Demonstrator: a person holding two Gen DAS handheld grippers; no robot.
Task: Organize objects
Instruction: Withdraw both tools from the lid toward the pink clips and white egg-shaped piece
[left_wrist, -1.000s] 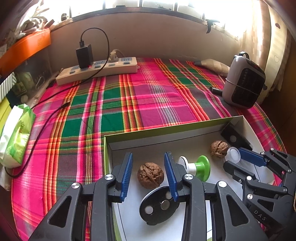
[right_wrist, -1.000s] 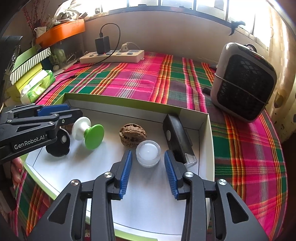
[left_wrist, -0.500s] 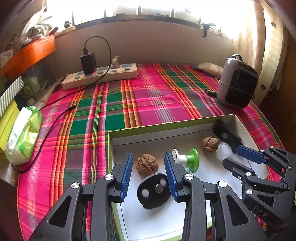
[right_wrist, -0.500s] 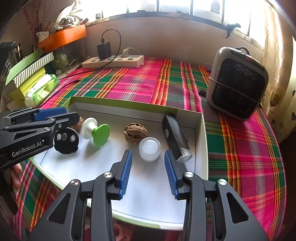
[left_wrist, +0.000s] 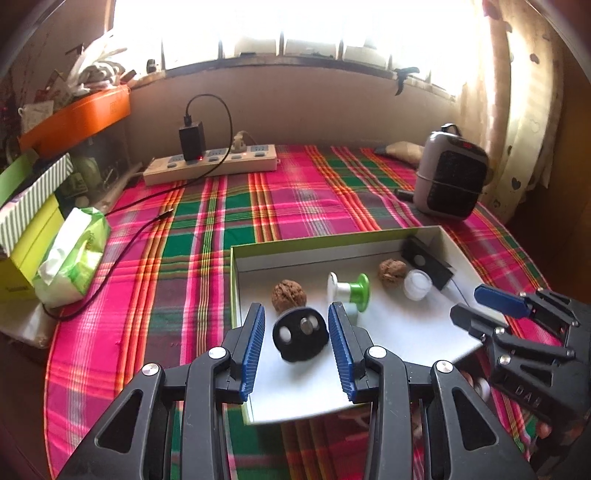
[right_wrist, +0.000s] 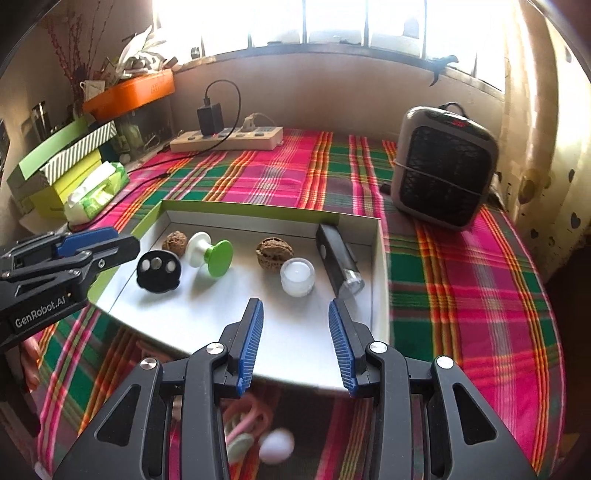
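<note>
Plaid cloth | black disc between parted left fingers, untouched | right fingers parted, empty

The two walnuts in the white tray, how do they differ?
The left walnut lies near the tray's left wall, partly hidden behind the green and white knob; the right walnut lies mid-tray in full view, beside the small white jar. Both are brown, wrinkled and rest loose on the white tray.

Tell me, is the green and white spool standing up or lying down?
Lying down. The spool rests on its side in the box, its white end toward one walnut and its green end facing the camera.
</note>
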